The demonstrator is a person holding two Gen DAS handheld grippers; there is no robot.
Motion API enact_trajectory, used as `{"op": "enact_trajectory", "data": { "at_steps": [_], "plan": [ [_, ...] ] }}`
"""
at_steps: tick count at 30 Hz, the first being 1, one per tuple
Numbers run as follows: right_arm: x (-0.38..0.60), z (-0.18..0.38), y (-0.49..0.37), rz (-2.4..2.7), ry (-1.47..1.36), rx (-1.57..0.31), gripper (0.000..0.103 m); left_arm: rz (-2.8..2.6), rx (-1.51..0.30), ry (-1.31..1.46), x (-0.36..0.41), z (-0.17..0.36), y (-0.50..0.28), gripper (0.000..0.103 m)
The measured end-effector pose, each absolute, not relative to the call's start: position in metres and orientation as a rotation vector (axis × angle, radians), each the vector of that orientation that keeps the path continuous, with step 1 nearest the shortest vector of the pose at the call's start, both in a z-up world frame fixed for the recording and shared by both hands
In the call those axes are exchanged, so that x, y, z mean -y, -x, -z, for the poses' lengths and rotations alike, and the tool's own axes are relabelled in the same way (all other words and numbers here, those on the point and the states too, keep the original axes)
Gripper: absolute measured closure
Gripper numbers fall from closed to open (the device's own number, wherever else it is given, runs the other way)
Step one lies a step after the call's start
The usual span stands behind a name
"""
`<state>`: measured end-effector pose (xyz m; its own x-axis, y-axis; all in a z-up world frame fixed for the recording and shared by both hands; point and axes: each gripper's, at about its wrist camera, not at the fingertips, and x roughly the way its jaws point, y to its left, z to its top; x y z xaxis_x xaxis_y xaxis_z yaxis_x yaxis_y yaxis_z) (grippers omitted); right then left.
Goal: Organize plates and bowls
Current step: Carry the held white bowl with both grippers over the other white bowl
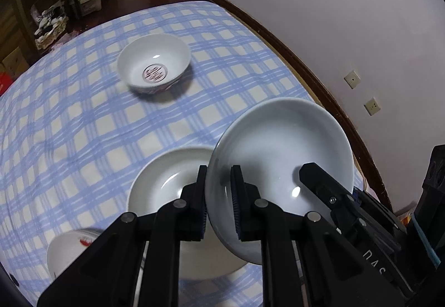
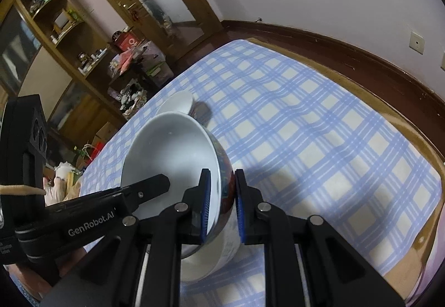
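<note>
Both grippers hold one white bowl (image 1: 281, 148) with a patterned outside, tilted above the checked tablecloth. My left gripper (image 1: 219, 204) is shut on its left rim. My right gripper (image 2: 221, 204) is shut on its right rim (image 2: 219, 182); the bowl's inside (image 2: 169, 151) faces left. A finger of the right gripper (image 1: 319, 179) reaches in from the right in the left wrist view. Under the held bowl lies a white plate (image 1: 164, 184). A bowl with a red emblem (image 1: 154, 63) stands farther out; it also shows in the right wrist view (image 2: 178, 102). Another bowl (image 1: 69, 248) sits near left.
The blue checked cloth (image 1: 83, 118) covers the table, whose dark wooden edge (image 1: 319, 84) runs along the white wall on the right. Shelves with clutter (image 2: 83, 56) stand beyond the far left end of the table.
</note>
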<state>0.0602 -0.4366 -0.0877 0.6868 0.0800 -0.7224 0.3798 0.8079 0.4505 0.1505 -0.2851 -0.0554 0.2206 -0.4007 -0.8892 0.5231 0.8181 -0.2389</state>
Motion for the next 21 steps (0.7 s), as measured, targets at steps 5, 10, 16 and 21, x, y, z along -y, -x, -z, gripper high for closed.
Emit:
{"op": "enact_trajectory", "data": {
  "at_steps": [5, 10, 16, 21],
  "plan": [
    [0.422, 0.091, -0.058, 0.167, -0.619, -0.814, 0.085, 0.627, -1.209, -0.092, 0.265, 0.065, -0.143, 0.086],
    [0.413, 0.098, -0.061, 0.152, -0.594, -0.839, 0.085, 0.613, -1.211, -0.094, 0.254, 0.072, -0.138, 0.086],
    [0.402, 0.107, -0.066, 0.139, -0.567, -0.872, 0.085, 0.602, -1.247, -0.055, 0.24, 0.087, -0.139, 0.086],
    [0.392, 0.116, -0.07, 0.136, -0.53, -0.902, 0.085, 0.586, -1.275, -0.043, 0.232, 0.1, -0.141, 0.086]
  ]
}}
